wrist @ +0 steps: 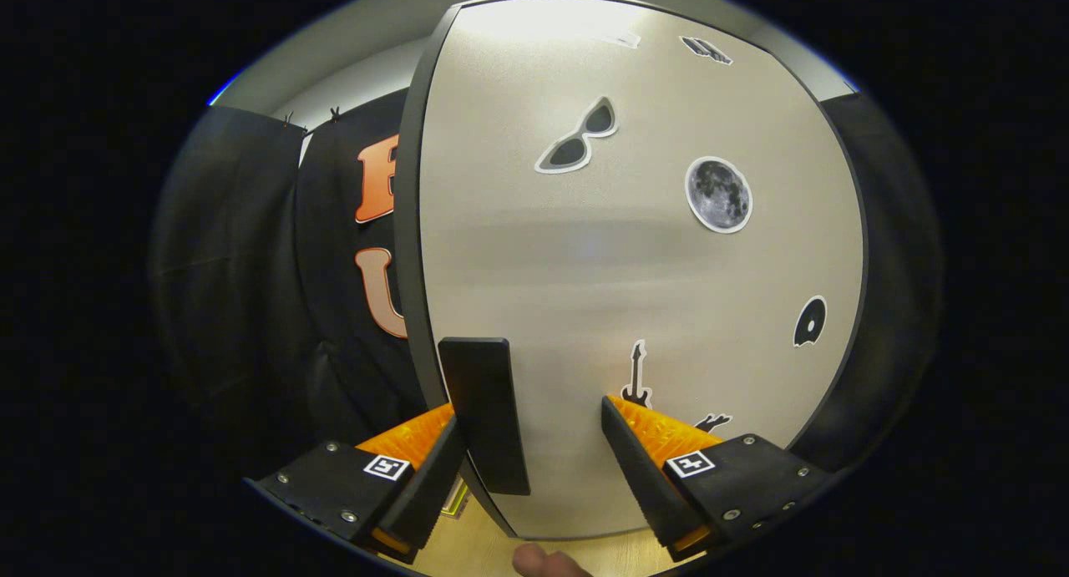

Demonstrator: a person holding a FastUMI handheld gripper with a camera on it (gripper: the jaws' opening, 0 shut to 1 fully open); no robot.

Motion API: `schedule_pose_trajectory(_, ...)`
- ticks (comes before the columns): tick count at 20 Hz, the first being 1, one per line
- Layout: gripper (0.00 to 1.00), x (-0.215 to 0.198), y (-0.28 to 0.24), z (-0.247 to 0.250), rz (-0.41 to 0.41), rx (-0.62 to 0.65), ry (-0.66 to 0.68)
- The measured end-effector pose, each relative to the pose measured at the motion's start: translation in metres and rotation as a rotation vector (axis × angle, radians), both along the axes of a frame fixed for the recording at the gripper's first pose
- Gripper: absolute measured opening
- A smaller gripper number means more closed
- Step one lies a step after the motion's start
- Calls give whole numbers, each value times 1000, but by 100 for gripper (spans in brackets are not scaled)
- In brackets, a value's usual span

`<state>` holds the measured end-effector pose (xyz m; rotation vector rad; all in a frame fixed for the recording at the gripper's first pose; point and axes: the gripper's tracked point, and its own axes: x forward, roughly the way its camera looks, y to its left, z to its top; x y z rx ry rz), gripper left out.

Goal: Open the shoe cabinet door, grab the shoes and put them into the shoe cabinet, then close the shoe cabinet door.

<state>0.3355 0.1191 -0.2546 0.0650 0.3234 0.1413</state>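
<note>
The shoe cabinet door [635,251] is a pale beige panel with a dark edge, standing right in front of me and carrying several stickers. A black handle [484,410] is fixed near its left edge. My gripper [530,431] is open, with its orange-and-black fingers [647,468] on either side of the handle. The left finger lies close against the handle's left side. The right finger stands well apart from the handle, over the door face. Neither finger presses on the handle.
Black cloth [250,293] of the booth wall hangs left of the door and continues to its right. A strip of wooden floor [476,548] lies below the door. A fingertip of a person's hand [543,563] pokes in beneath the fingers.
</note>
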Motion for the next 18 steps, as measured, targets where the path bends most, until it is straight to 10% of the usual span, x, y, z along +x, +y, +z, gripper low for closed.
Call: schedule_pose_trajectory(18, 96, -153, -52, 66, -37, 46, 0)
